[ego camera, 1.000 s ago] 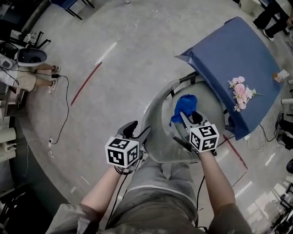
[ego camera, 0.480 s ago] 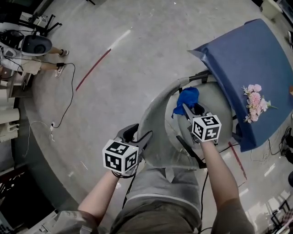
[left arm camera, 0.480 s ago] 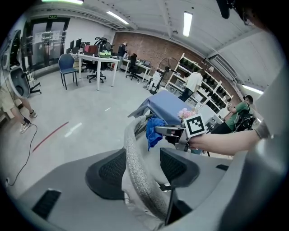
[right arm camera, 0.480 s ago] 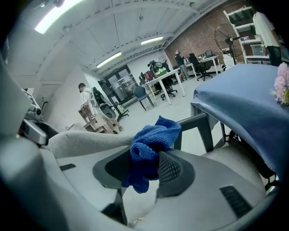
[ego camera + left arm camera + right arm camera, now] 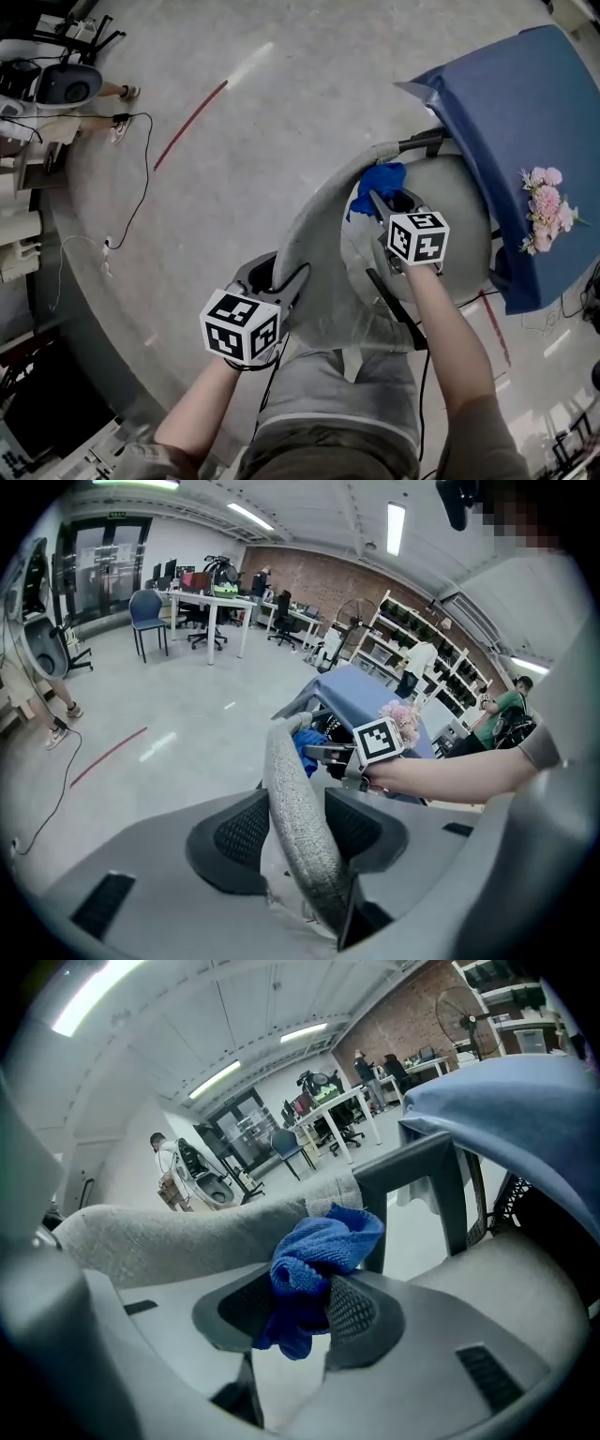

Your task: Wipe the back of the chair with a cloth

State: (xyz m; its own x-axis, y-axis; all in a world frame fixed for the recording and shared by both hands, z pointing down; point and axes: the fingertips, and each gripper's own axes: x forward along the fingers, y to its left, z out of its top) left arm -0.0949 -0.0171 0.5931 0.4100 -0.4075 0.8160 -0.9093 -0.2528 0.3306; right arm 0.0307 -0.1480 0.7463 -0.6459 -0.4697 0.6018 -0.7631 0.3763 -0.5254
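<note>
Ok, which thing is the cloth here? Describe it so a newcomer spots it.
Start at the grey chair's curved backrest, beside the blue tablecloth. Near the backrest's far end the right gripper pinches a crumpled cloth. It is bright royal blue and terry-textured, unlike that flat, duller tablecloth and the grey upholstery.

Head view: overhead, looking steeply down onto the chair back (image 5: 314,253).
Left gripper view: hard against that back, facing along its top edge.
Right gripper view: close behind the cloth (image 5: 314,1260), facing the back.
Shared: chair back and cloth, in all three.
</note>
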